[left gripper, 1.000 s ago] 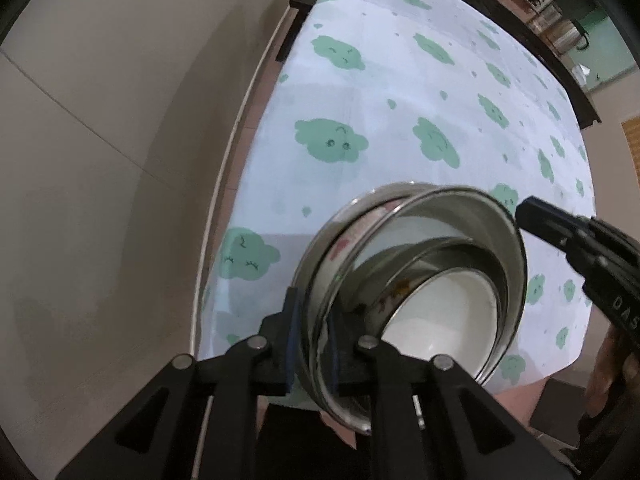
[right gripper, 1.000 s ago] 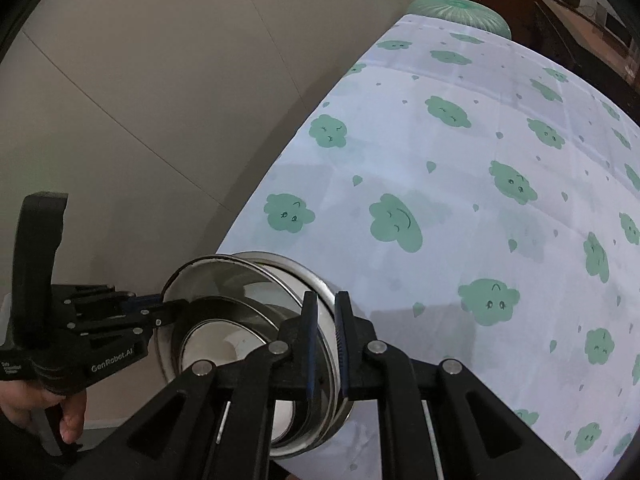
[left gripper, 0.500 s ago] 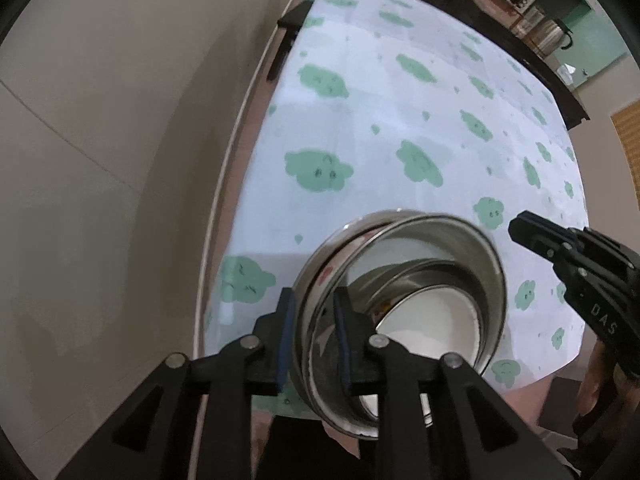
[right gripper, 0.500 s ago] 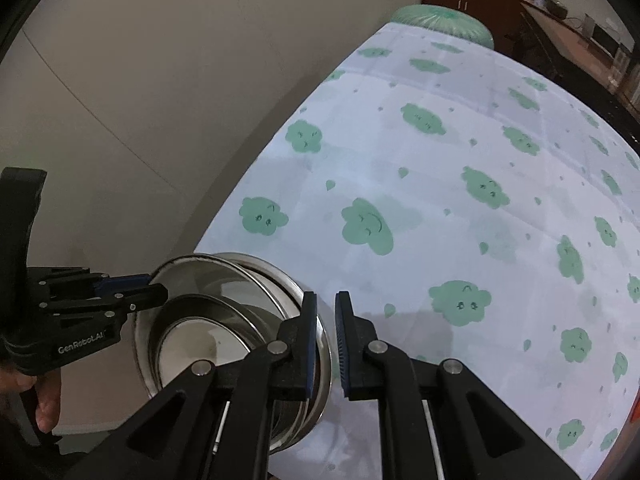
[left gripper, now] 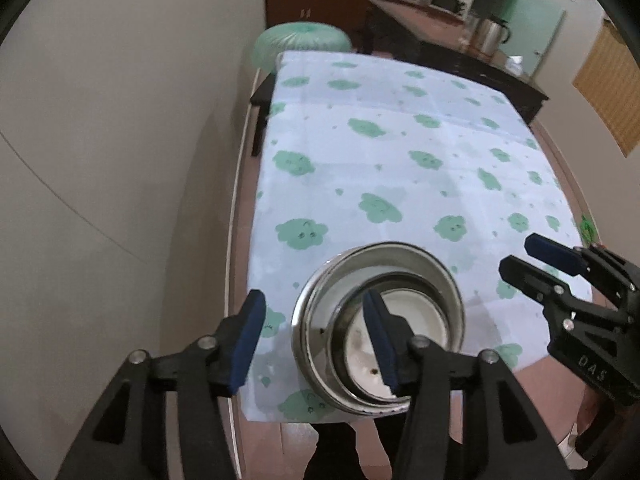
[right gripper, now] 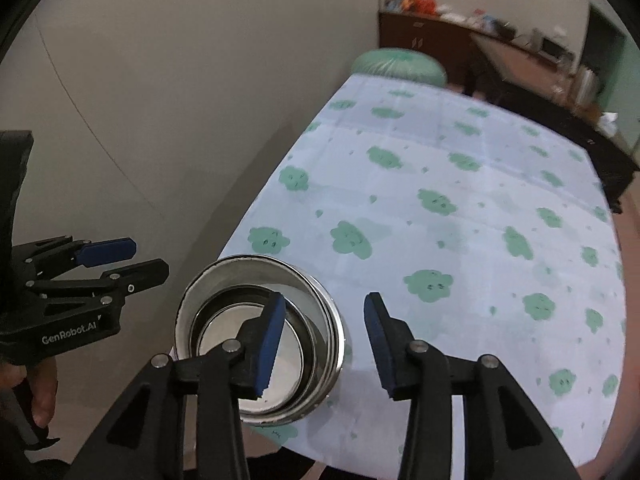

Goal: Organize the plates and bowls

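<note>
resting near the front edge of the table (left gripper: 400, 152), the nested bowls (left gripper: 378, 328) look already stacked; left gripper (left gripper: 316, 344) and right gripper (right gripper: 324, 344) are opening, pinching nothing. little seems left.

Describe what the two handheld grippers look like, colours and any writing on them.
Both are black plastic with silver pivot bolts and ribbed blue pads on the fingers. The left gripper shows white lettering "GenRobot.AI" on its body in the right wrist view; the right gripper shows "DAS" in the left wrist view.
</note>
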A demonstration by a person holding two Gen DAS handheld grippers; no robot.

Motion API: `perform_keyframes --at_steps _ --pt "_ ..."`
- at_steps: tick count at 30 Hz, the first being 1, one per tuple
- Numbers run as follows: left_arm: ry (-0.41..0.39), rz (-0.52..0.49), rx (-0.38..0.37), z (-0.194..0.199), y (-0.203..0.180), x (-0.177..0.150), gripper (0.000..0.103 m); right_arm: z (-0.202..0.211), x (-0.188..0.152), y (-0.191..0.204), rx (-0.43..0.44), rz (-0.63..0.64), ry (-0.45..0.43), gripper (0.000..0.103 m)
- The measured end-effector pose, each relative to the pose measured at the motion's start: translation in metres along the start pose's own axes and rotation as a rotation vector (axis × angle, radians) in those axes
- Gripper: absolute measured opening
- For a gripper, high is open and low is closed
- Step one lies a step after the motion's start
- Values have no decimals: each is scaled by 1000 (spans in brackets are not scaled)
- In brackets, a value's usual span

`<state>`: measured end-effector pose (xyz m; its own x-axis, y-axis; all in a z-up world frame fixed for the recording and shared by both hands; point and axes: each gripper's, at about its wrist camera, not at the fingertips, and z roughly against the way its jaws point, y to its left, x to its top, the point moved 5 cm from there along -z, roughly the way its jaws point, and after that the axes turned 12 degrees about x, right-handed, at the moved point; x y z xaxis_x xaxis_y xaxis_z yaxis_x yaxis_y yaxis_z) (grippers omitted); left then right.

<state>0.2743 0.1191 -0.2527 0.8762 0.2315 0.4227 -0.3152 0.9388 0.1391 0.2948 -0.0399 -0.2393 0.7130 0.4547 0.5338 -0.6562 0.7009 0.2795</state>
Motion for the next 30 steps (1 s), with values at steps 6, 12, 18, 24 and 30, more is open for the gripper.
perform_keyframes --at_steps 6,12,18,24,30 --pt "-88 -9 -18 44 2 -7 51 48 -17 16 -59 -13 -97 45" --pt "-259 -1 -18 116 7 -14 65 123 -19 47 -117 46 -310 45" --pt "-392 -4 -21 184 10 -38 72 199 -38 83 -183 92 -523 61" --pt "-486 -22 -97 233 4 -62 78 248 -74 111 -244 93 -619 66" --pt "-516 -34 -131 257 -7 -75 78 273 -91 118 -285 77 -638 68"
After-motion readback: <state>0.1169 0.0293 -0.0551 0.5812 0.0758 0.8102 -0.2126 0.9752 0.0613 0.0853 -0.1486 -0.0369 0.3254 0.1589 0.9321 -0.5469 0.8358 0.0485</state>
